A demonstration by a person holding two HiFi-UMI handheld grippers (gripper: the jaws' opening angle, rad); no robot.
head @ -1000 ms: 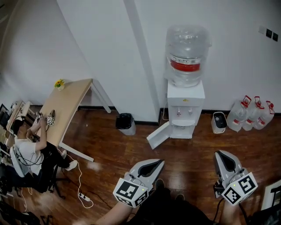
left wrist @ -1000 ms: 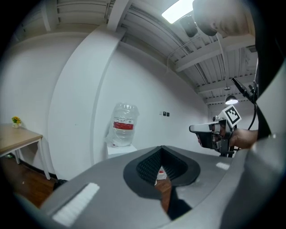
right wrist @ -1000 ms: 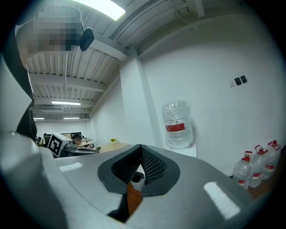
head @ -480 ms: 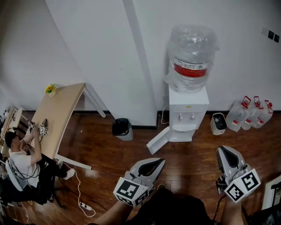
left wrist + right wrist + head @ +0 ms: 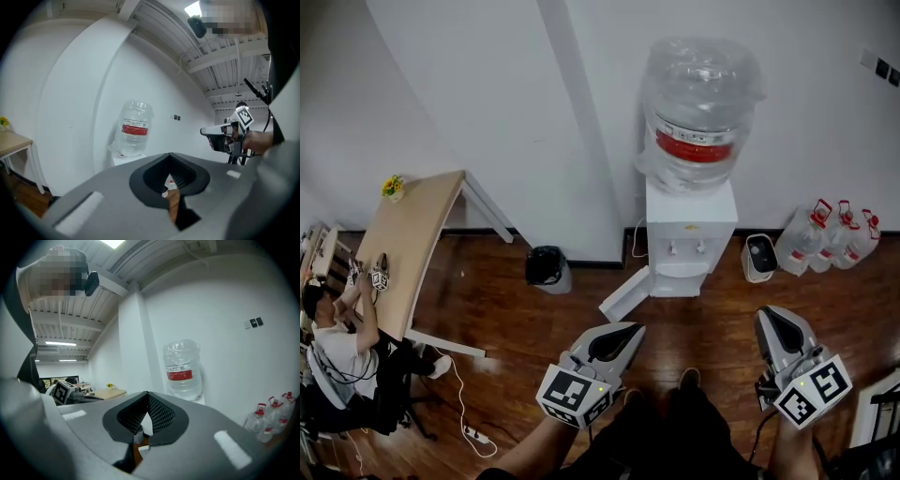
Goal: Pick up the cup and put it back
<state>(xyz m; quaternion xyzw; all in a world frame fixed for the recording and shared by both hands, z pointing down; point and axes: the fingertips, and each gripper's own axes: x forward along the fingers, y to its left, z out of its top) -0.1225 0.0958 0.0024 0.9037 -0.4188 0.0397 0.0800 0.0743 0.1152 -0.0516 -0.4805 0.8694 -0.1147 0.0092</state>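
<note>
Head view: person stands on wood floor [image 5: 534, 328] facing water dispenser [image 5: 689, 230] by far wall, its lower door [image 5: 625, 294] hanging open. Left gripper [image 5: 634, 329] and right gripper [image 5: 768, 315] held low, near person — both closed, nothing between jaws. Cup not visible in any view; possibly inside dispenser cabinet, cannot tell. Likely step: approach — find cup first, spread jaws before reaching, come in level.
</note>
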